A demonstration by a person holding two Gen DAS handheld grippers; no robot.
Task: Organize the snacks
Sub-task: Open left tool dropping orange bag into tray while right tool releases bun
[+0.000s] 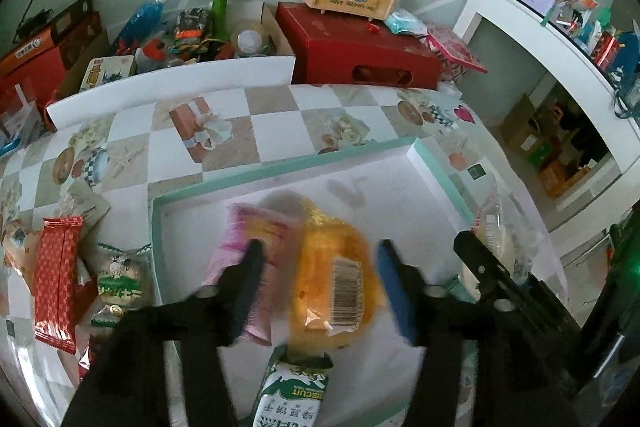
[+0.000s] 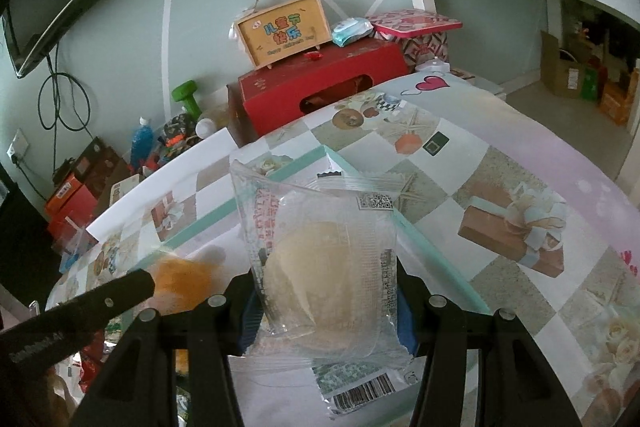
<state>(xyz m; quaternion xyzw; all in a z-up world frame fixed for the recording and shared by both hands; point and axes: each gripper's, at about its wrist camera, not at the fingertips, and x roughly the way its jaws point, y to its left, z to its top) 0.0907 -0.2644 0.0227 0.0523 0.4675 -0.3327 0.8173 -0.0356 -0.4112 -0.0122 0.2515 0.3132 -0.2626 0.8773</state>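
- The clear packet [image 2: 324, 267] with a pale round cake inside is pinched between the pads of the right gripper [image 2: 326, 311], standing roughly upright with its long side running away from the camera and its sealed top edge leaning toward the far wall.
- It hangs over the near right corner of the shallow white box [image 1: 400, 187] with the teal rim [image 2: 432, 251]; in my judgement the coming move is a short drop inward and to the left, over that rim and onto the box floor.
- The left gripper [image 1: 318, 267] stands spread, its pads on either side of the orange packet [image 1: 336, 283] without pressing it; that packet lies in the box, overlapping a pink packet [image 1: 248, 251].
- No earlier picture shows it, but the orange packet looks freshly let go, blurred and loose.
- A green and white biscuit pack [image 1: 294, 391] lies at the near edge of the box, just below the orange one.
- The far half and the right side of the box floor are bare, so the right hand, being nearer that side, has room to set down there.
- The left gripper's arm crosses close beside the right one, so clearance between them looks tight.
- Outside the box to the left, a red packet [image 1: 56, 279] and a green-printed packet [image 1: 120, 279] wait on the checked tablecloth [image 1: 280, 123].
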